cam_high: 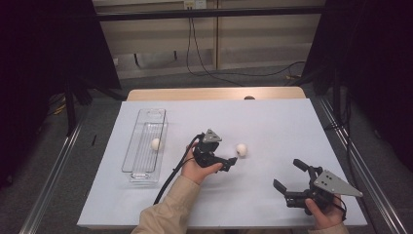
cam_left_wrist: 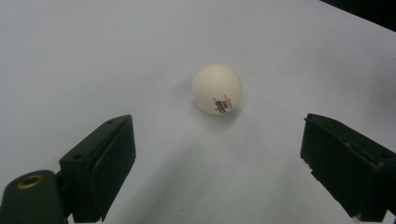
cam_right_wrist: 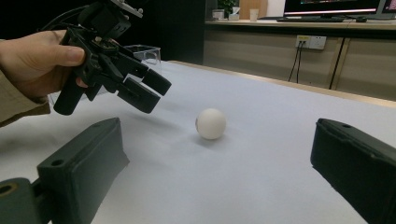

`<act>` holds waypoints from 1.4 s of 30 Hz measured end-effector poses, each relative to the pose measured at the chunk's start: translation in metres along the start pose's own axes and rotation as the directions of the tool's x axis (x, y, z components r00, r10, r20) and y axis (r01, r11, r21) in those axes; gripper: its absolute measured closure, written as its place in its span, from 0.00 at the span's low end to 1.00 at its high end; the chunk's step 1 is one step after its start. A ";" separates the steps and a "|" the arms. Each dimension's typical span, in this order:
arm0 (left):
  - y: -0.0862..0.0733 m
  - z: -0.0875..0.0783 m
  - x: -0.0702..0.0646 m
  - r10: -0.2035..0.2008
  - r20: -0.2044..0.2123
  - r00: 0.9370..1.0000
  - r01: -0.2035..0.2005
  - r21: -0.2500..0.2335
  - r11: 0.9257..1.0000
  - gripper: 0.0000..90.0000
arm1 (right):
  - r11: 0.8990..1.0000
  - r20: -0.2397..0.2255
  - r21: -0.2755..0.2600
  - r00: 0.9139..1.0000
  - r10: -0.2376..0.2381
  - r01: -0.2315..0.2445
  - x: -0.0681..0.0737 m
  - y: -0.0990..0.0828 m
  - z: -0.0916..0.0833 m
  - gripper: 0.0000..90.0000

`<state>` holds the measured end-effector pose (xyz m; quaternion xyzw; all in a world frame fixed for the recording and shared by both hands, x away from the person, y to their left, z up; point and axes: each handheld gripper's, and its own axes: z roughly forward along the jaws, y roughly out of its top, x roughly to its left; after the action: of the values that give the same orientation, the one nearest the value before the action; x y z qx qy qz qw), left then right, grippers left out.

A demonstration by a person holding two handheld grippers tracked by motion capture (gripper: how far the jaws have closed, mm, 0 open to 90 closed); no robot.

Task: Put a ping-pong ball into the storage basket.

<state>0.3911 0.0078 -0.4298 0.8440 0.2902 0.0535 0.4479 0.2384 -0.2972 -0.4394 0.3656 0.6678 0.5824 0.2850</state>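
On the white table cover [cam_high: 272,122], the loose cream-white table-tennis ball [cam_high: 241,149] sits near the middle, with nothing gripping it. Your left gripper [cam_high: 233,163] hangs just beside that ball, on the side nearer you, its nose aimed toward it. From the left gripper view you can see the ball [cam_left_wrist: 217,89] lying ahead of the two black jaws, which stand wide apart with bare cover between them; small dark and red print marks the ball's lower right face. The ball is past the jaw tips, not between them, and nothing touches it.

Your right gripper [cam_high: 288,174] sits well apart from the ball, toward the near right part of the table, with its jaws spread and nothing between them. In the right gripper view the ball [cam_right_wrist: 211,123] rests on the cover farther off, and your left gripper [cam_right_wrist: 149,91] is raised and tilted down toward it from the left.

Over at the left side of the cover lies a long clear plastic tray [cam_high: 138,168] with a wire rack inside. A second cream-white ball [cam_high: 155,144] rests in that tray, about midway along its length.
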 end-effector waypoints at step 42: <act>0.006 0.027 -0.002 -0.005 0.004 1.000 0.005 -0.004 1.000 0.08 | 1.000 -0.004 -0.001 1.000 -0.006 0.006 0.001 0.000 0.000 0.03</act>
<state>0.4016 -0.0155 -0.4402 0.8424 0.2913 0.0514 0.4504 0.2375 -0.2963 -0.4390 0.3623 0.6691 0.5827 0.2855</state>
